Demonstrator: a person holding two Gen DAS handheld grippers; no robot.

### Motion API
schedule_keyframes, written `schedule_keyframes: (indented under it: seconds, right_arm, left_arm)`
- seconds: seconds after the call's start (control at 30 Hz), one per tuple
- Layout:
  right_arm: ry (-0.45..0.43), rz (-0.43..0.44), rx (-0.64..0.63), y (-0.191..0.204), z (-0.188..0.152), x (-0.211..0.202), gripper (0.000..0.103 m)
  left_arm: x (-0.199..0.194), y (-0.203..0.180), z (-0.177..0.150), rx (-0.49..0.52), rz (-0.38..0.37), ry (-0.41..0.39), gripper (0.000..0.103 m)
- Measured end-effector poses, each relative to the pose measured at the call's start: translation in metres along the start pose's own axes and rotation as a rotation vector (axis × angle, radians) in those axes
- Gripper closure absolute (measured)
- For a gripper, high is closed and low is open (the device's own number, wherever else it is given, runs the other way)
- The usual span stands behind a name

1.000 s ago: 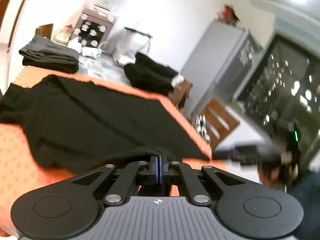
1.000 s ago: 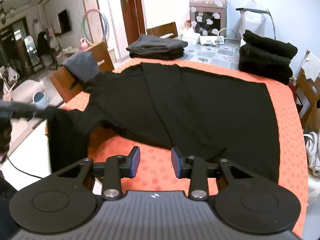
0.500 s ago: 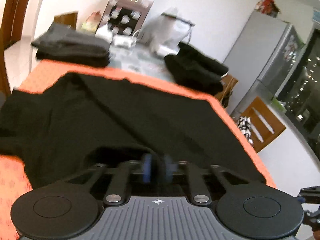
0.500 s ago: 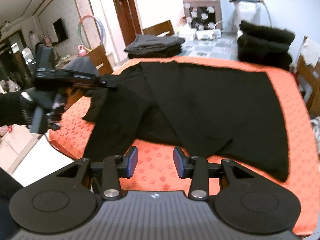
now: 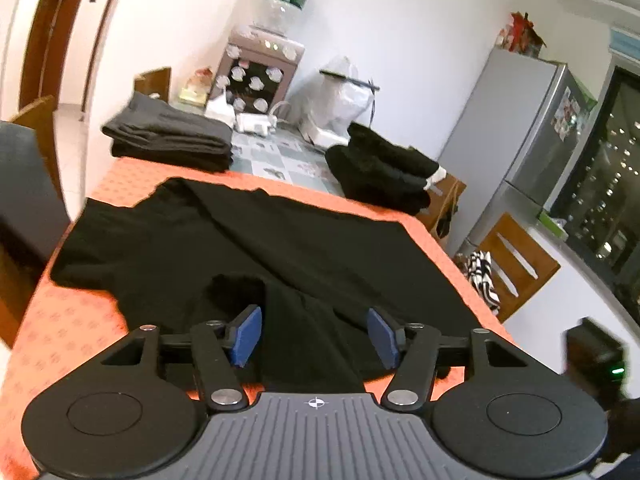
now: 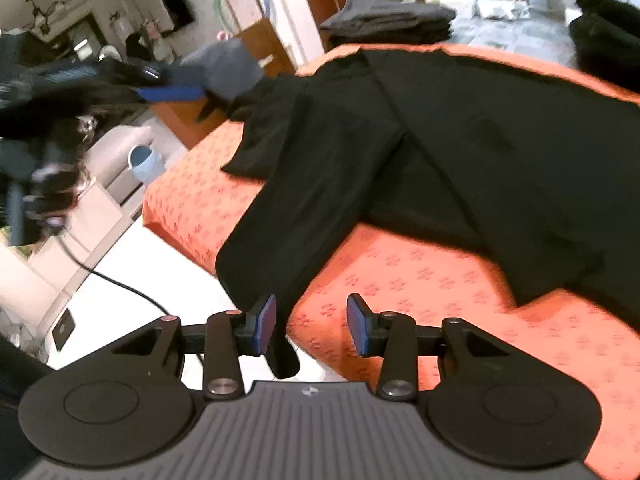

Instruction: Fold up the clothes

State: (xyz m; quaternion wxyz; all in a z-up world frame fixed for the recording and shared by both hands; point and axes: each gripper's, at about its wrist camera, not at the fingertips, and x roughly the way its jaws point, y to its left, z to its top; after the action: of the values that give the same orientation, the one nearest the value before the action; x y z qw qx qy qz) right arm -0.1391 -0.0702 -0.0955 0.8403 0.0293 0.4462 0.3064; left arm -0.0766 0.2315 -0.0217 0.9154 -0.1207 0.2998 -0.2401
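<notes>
Here the left hand-held gripper (image 5: 315,335) has its jaws spread wide, with nothing held between the blue pads (image 5: 248,334). Just ahead of it and partly under it, the black shirt (image 5: 256,248) lies spread on the orange table (image 5: 68,328); a folded edge of the shirt runs up between the two fingers. Farther ahead to the left sits a stack of folded grey clothes (image 5: 172,140), and ahead to the right a pile of black clothes (image 5: 384,172). Beyond them stand a water dispenser (image 5: 264,60) and a white bag (image 5: 340,92). Off to the right are a fridge (image 5: 528,140) and a wooden chair (image 5: 516,264).

The right hand-held gripper (image 6: 311,324) is also open, its pads apart and gripping nothing. A sleeve (image 6: 304,208) of the same shirt (image 6: 500,120) drapes over the near table (image 6: 420,272) edge and hangs down just inside the left pad (image 6: 266,324); whether it touches that pad cannot be told. The body of the shirt lies ahead and to the right. To the far left in this view, the other hand-held gripper shows as a blurred dark shape with a blue pad. The grey stack (image 6: 388,20) lies far ahead, past the shirt.
</notes>
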Motion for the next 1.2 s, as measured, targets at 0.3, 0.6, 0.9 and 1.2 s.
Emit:
schedule_keyframes:
  seconds: [0.3, 0.6, 0.9, 1.2]
  right_arm:
    - [0.009, -0.02, -0.024, 0.01, 0.01, 0.047, 0.065]
    - [-0.05, 0.116, 0.066, 0.003, 0.058, 0.021, 0.099]
    - [-0.136, 0.316, 0.32, -0.038, 0.132, -0.015, 0.099]
    - [-0.166, 0.239, 0.746, -0.157, 0.185, 0.028, 0.098]
  left_arm:
    - [-0.06, -0.009, -0.031, -0.034, 0.115, -0.047, 0.037]
    - [-0.08, 0.022, -0.053, -0.143, 0.245, -0.078, 0.037]
    - [-0.034, 0.045, -0.041, -0.151, 0.32, -0.037, 0.037]
    - [0.026, 0.048, -0.008, -0.135, 0.36, -0.022, 0.037]
